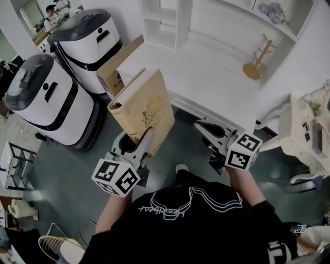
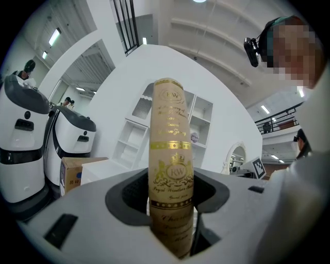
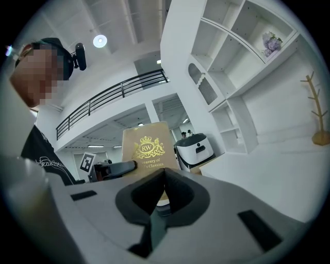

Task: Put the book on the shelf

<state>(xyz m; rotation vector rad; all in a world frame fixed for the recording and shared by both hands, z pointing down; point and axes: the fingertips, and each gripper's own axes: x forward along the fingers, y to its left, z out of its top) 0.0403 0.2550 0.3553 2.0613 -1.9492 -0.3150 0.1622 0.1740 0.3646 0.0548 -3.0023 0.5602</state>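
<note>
Gripping the tan gold-stamped book [image 1: 146,111] by its lower end, we had our left hand-held gripper [image 1: 138,146] clenched on it, book upright over the floor, near the white worktop [image 1: 206,72] below the shelf [image 1: 164,23]. Our right hand-held gripper [image 3: 162,178] was closed, empty.

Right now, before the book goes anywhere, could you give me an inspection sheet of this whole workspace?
Surface: white desk under the shelving.
Job's things: tan book with gold print, held upright, not yet on the shelf.
Clutter: wooden stand on the desk; purple flowers in an upper compartment; cardboard box beside the desk.
Grippers: left gripper clamped on the book's lower end; right gripper closed, with nothing in it.
Cables: nothing seen.
Surroundings: two white and grey machines on the floor at left; a person far behind them.
</note>
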